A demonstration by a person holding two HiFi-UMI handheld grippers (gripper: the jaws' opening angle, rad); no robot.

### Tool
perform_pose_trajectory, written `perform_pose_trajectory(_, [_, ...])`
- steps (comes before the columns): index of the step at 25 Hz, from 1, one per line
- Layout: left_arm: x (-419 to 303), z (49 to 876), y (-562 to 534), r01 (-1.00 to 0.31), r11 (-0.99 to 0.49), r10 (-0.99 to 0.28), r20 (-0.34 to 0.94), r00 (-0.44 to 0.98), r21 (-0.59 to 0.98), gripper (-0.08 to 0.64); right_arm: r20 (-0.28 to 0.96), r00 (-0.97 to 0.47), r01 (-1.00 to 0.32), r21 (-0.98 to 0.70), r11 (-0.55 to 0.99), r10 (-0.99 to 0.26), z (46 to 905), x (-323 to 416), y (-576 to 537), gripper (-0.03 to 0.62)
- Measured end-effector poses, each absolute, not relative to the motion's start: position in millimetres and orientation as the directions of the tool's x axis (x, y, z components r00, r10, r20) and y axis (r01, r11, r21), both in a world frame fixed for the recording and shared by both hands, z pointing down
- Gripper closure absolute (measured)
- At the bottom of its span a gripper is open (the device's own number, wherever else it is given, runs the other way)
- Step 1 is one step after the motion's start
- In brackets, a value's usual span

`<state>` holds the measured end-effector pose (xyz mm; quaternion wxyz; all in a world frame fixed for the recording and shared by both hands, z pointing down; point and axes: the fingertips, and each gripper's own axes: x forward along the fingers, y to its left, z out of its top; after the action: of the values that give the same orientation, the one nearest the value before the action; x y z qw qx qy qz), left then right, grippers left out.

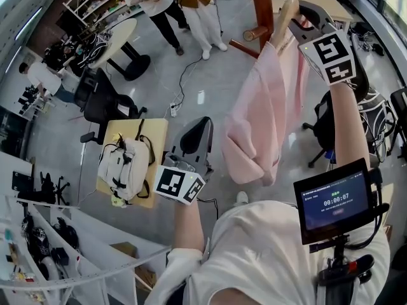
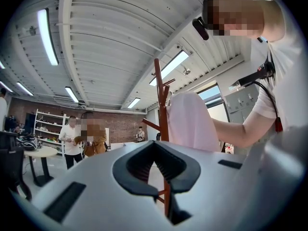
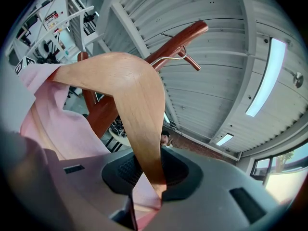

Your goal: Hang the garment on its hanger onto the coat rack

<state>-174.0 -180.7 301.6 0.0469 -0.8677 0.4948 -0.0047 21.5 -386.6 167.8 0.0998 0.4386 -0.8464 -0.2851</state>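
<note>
Right gripper (image 3: 153, 179): clenched on the lower end of one arm of the hanger (image 3: 129, 83), with a fold of pink cloth pinched in beside the wood; upper right of the head view, raised on an outstretched arm.

Hanger: pale curved wood, sweeping from the centre bottom to the upper left of the right gripper view; tilted, close against the coat rack (image 1: 261, 5) in the head view.

Hook (image 3: 169, 57): thin wire, upper centre of the right gripper view, crossing a slanted branch of the coat rack; cannot tell whether resting on it.

Garment (image 1: 259, 116): pink, draped on the hanger, hanging down the centre right of the head view, clear of the floor; also at the left of the right gripper view.

Coat rack: red-brown wood, top centre of the head view, just left of the hanger; upright post with short pegs at the centre of the left gripper view.

Left gripper (image 1: 202, 129): jaws drawn together on nothing; lower centre of the head view, just left of the garment's lower folds, apart from them, aimed toward the rack.

Table (image 1: 156, 129): small, wooden, left of centre in the head view, bearing a white backpack (image 1: 124, 164).

Screen (image 1: 332, 199): lower right of the head view, dark, with a timer readout.

Standing people (image 1: 202, 11): two, top of the head view, left of the rack.
</note>
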Motion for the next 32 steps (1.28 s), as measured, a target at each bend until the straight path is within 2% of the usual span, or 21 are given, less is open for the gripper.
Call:
perform_pose_trajectory(10, [-176.5,302.4,-181.5,-0.860,-0.504,-0.861,-0.035,0.507,-0.076,0.554,-0.043,-0.603,-0.664,0.581,0.471,-0.796,190.0,5.2,-390.1,0.499])
perform_pose_trajectory(32, [-184.5,312.7,-190.1,-0.866,-0.498,-0.866,-0.036,0.499,-0.033,0.554,-0.120,-0.628,-0.718,0.471,0.513,-0.769,195.8,4.2,-392.5,0.497])
